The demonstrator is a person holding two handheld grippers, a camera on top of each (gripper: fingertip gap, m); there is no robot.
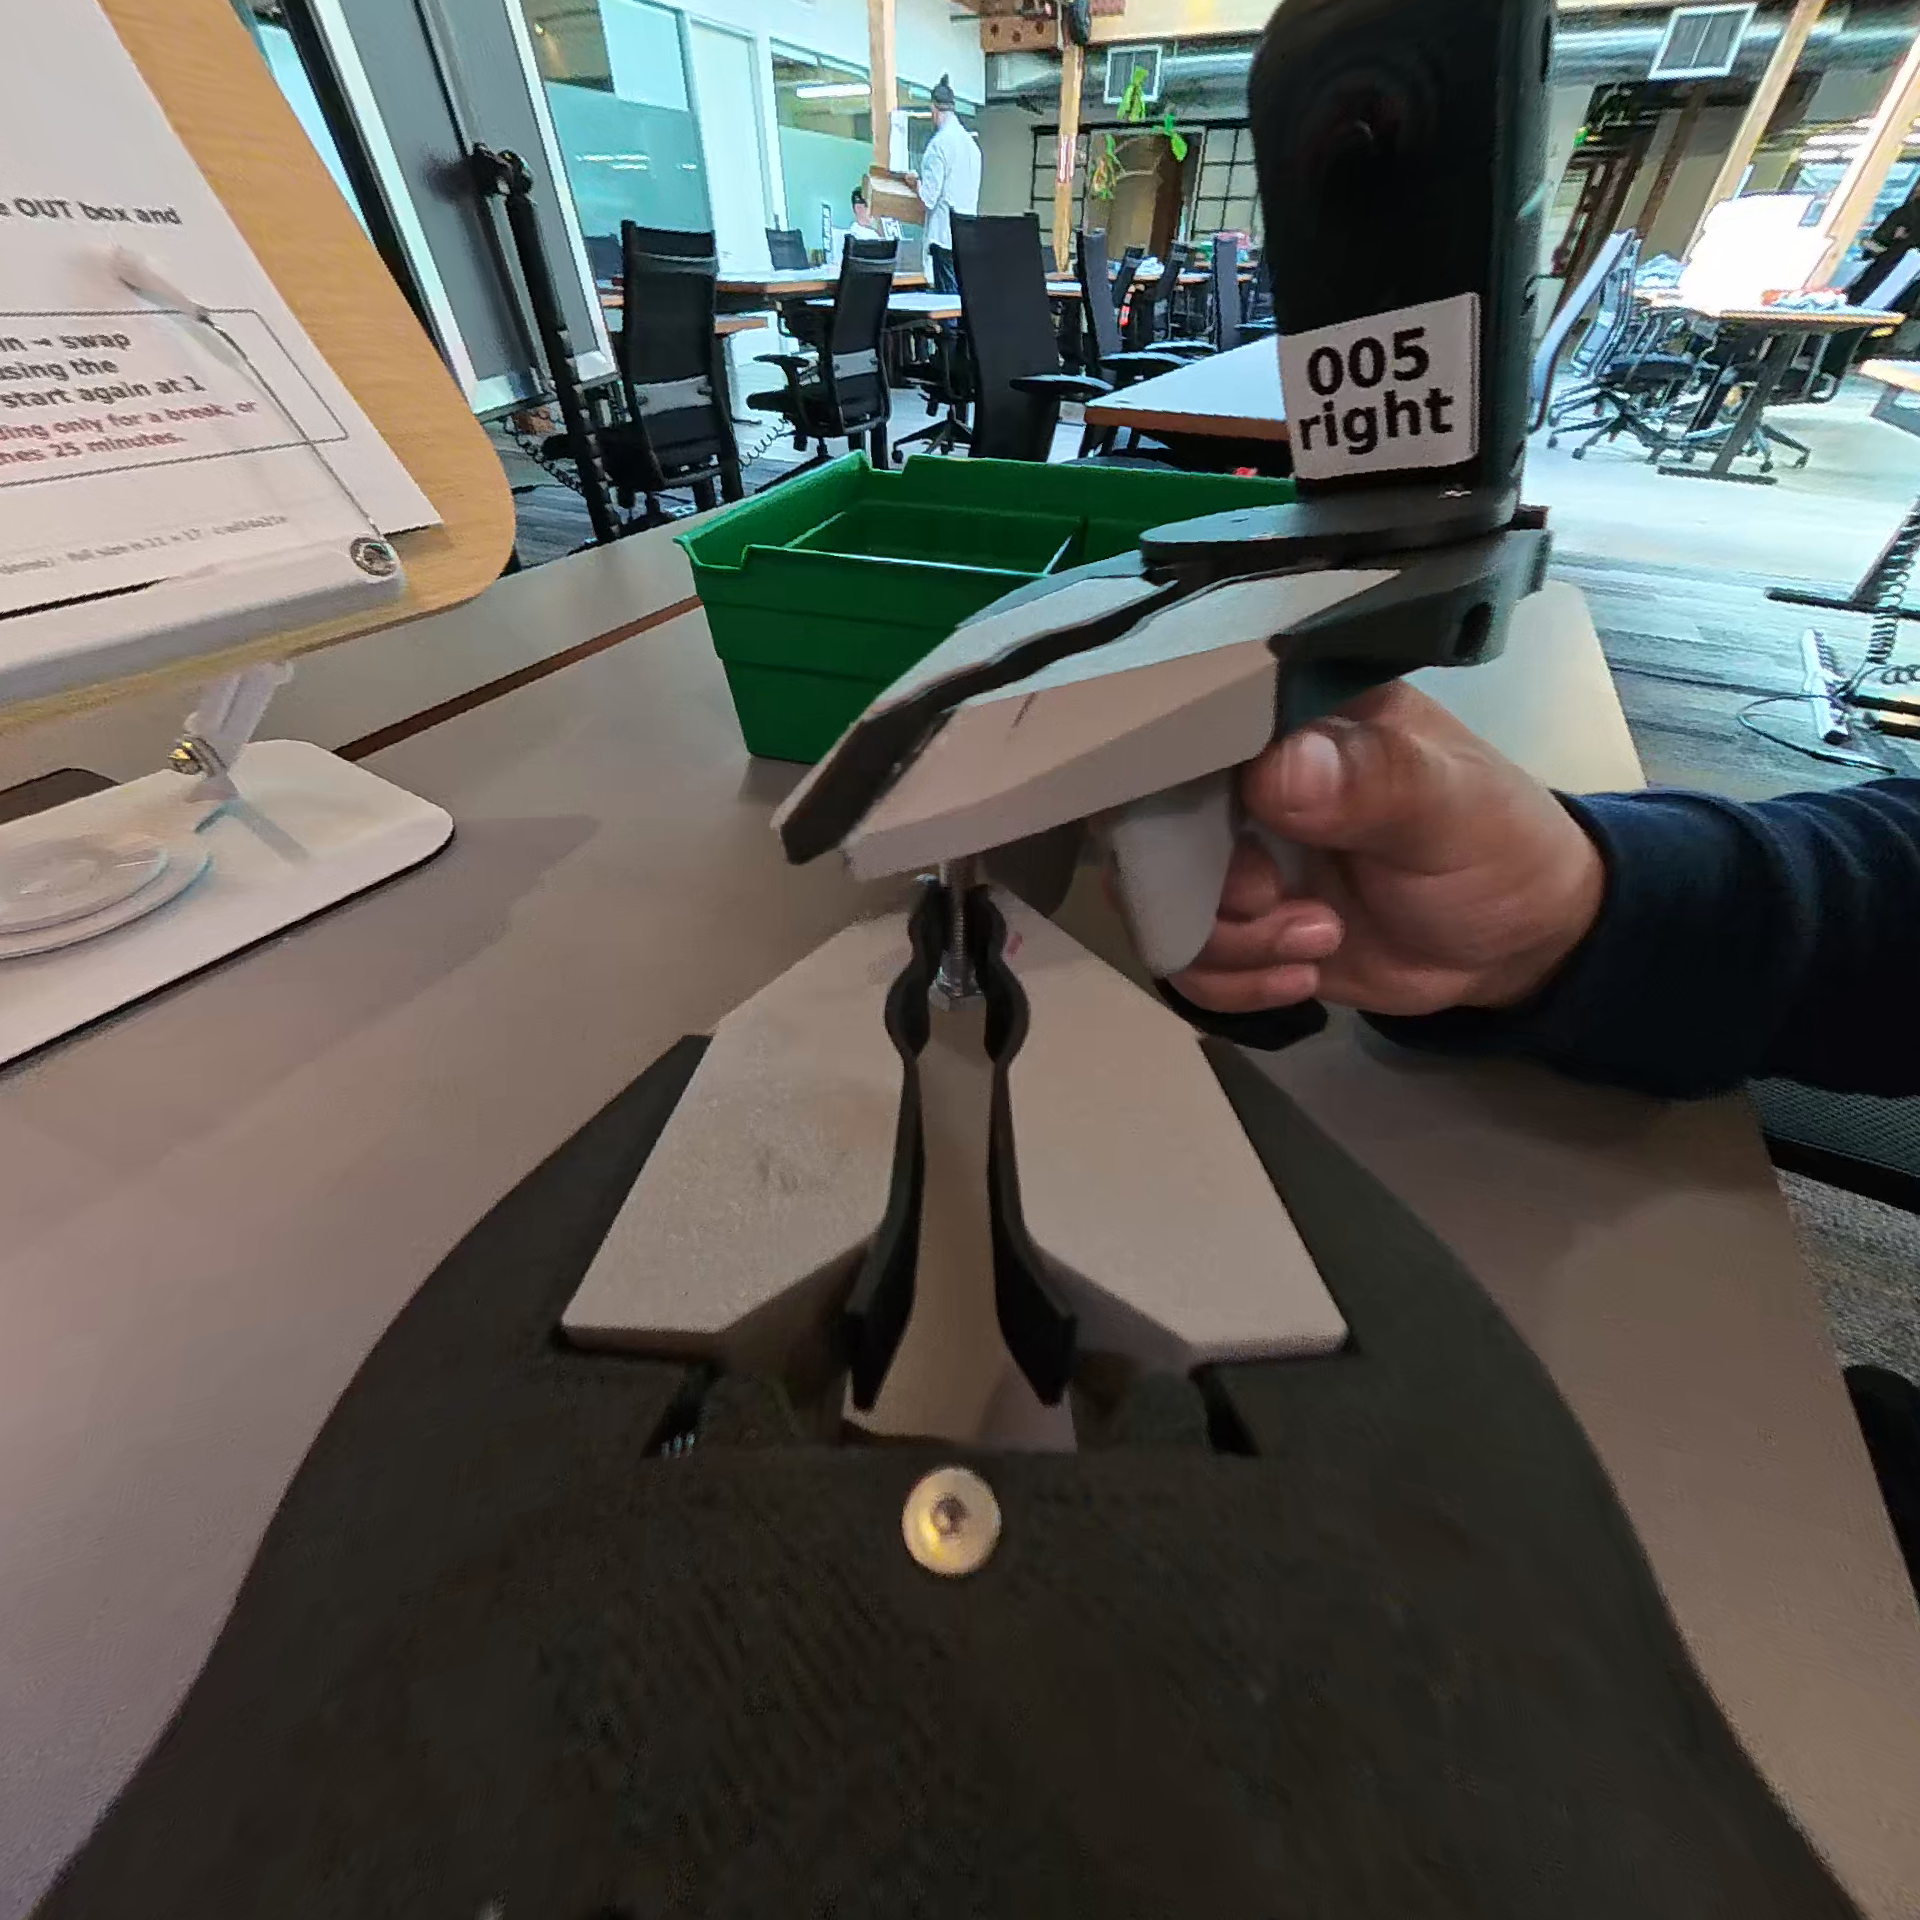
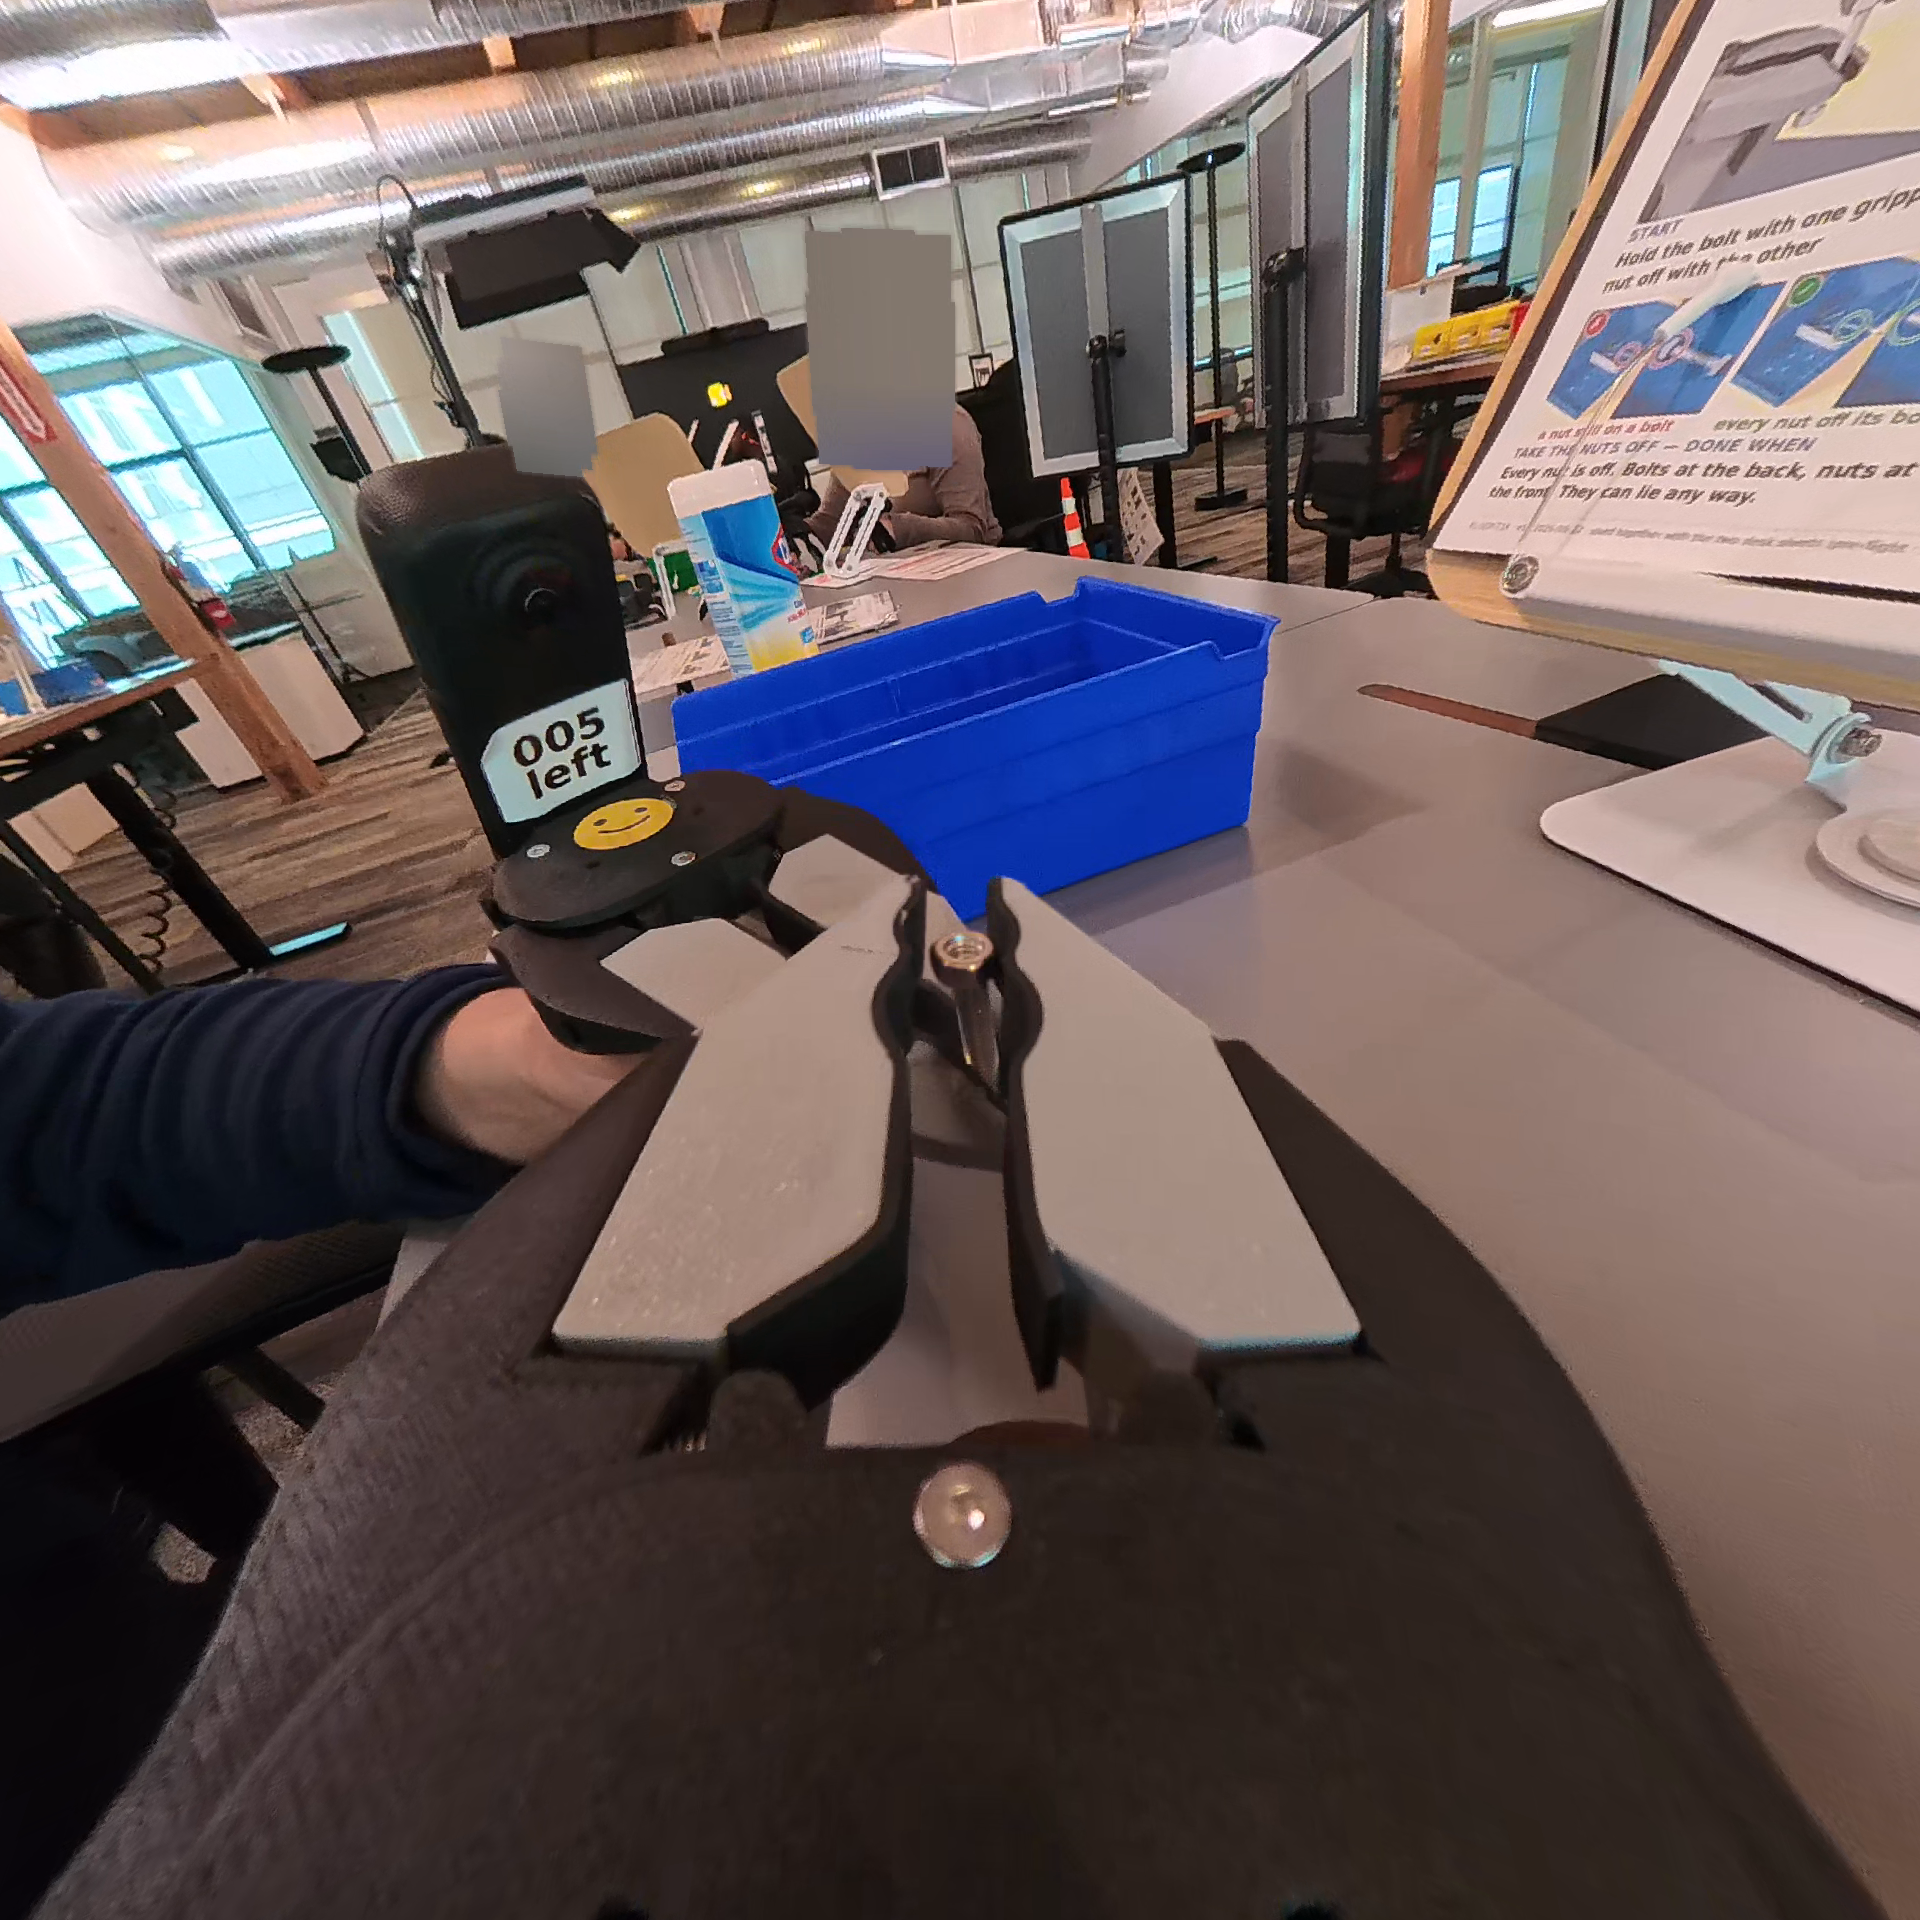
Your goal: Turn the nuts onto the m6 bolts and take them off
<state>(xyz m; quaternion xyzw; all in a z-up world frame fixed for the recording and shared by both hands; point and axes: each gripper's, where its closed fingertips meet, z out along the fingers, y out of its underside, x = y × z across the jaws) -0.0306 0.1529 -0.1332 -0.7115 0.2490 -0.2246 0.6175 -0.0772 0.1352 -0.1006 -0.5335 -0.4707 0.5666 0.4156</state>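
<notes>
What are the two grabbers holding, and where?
The left gripper pinches the bolt low down, near its head. The right gripper pinches the nut at the bolt's top end.

Each gripper, left gripper (image 1: 954, 961) and right gripper (image 2: 958, 961), has pale grey wedge fingers lined with wavy black pads, on a black textured body bearing one silver screw (image 1: 951, 1521). Both forearms wear a dark navy sleeve (image 1: 1745, 935). A yellow smiley sticker (image 2: 621, 823) marks the left one.

Bolt (image 1: 958, 940) and nut (image 2: 961, 950): bright, shiny metal. Gripper fingers (image 1: 1122, 1132): matt grey plastic with a fine grainy texture, edged in black pads. Green bin (image 1: 831, 613) and blue bin (image 2: 997, 769): smooth, glossy plastic. Table (image 1: 364, 1049): smooth, matt grey.
</notes>
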